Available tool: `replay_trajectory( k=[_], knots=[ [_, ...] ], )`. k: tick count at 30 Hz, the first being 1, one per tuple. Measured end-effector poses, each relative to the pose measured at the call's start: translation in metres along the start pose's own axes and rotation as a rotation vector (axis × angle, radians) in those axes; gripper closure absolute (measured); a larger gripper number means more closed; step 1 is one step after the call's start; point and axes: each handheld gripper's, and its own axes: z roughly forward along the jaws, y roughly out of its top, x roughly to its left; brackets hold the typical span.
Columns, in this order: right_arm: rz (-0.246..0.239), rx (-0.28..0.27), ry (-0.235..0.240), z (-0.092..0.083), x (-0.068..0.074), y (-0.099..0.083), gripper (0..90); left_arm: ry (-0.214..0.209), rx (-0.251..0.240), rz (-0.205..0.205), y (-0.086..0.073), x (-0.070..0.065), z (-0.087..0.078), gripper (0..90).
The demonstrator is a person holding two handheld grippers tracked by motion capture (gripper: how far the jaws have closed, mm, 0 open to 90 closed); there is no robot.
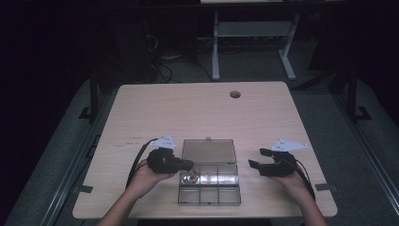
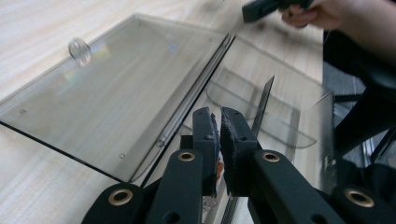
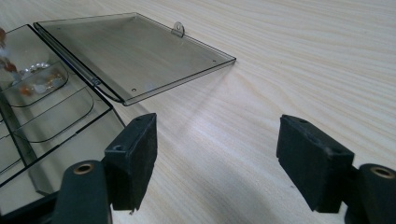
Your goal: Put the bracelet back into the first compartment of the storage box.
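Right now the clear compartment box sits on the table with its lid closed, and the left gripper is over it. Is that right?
Not quite. The box does sit on the table with the left gripper over it, but its lid is open, folded back flat on the wood, as the high view shows.

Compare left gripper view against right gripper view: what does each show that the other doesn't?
Left gripper view: the left gripper, jaws shut above a compartment of the clear plastic compartment box, with the person's right hand farther off. Right gripper view: the right gripper, jaws wide open over the pale wooden table, and small beads in one compartment. Both: the box's clear lid lying open flat.
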Motion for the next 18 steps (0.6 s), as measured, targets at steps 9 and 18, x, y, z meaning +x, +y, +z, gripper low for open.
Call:
replay_trajectory(
  k=[9,18],
  knots=[
    [0.001,0.005,0.000,0.001,0.001,0.000,28.6,0.016,0.078,0.020,-0.005,0.000,0.016,84.5],
    [0.001,0.006,0.000,0.001,0.001,0.000,28.6,0.030,0.118,0.009,-0.011,0.004,0.022,78.0]
  ],
)
